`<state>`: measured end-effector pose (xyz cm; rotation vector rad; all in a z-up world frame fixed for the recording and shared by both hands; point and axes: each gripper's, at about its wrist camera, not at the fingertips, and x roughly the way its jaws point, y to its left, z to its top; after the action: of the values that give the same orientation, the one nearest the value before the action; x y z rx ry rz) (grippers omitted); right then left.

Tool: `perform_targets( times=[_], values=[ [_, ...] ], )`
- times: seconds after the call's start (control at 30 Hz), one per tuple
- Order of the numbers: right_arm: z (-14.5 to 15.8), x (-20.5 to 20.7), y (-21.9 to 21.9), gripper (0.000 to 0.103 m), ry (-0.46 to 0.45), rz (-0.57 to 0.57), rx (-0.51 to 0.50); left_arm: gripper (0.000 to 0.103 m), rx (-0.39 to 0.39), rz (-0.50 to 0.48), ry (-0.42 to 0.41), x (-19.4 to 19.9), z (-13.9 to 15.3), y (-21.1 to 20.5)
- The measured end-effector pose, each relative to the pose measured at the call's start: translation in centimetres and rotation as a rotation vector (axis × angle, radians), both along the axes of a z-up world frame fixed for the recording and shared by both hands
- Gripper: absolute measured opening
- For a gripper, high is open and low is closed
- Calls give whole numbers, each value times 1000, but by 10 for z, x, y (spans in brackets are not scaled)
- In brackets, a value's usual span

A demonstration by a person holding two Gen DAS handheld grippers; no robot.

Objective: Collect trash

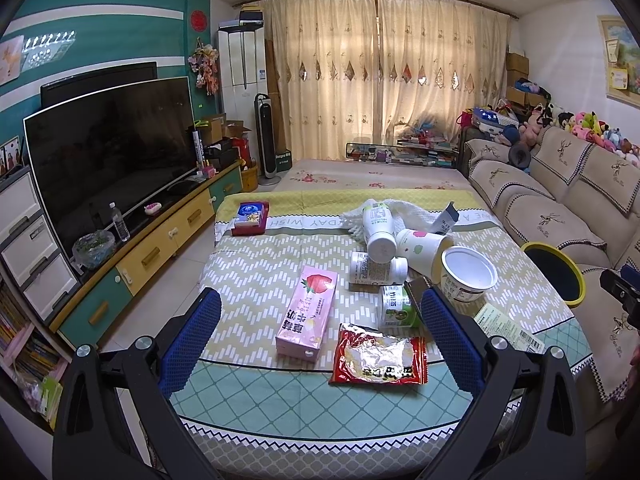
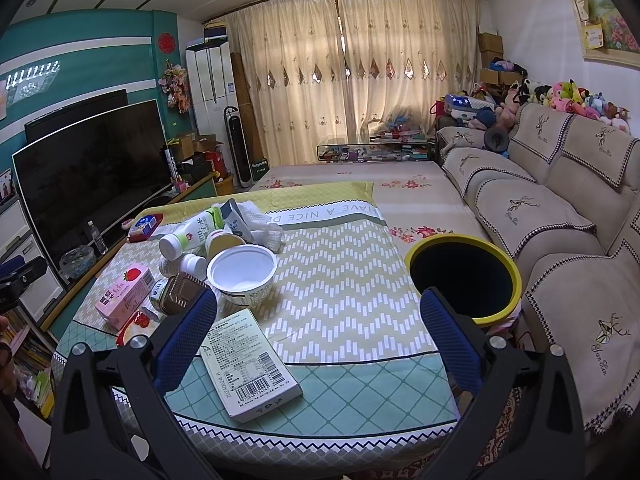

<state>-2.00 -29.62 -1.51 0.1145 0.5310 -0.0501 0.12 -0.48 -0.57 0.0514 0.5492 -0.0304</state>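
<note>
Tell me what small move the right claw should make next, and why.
Probably ease the right claw down and slightly left over the flat box and close on it. The claw is open and empty, that box lies nearest between its fingers, and the yellow-rimmed bin stands just to the right beside the table, so it looks like the shortest carry.

Both wrist cameras look forward and down between their own fingers, close over the table (image 1: 256, 280), sharing the white cup (image 2: 242, 276) and bin (image 2: 464, 276).
</note>
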Motion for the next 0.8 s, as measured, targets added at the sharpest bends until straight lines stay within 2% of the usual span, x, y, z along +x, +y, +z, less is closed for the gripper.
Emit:
perform_targets(
  times=[0.43,0.8],
  values=[
    [0,1,0,97,1,0,2,98,-1,0,-1,0,0,0],
    [-16,3,0,97,17,0,6,98,0,1,0,1,-1,0]
  ],
)
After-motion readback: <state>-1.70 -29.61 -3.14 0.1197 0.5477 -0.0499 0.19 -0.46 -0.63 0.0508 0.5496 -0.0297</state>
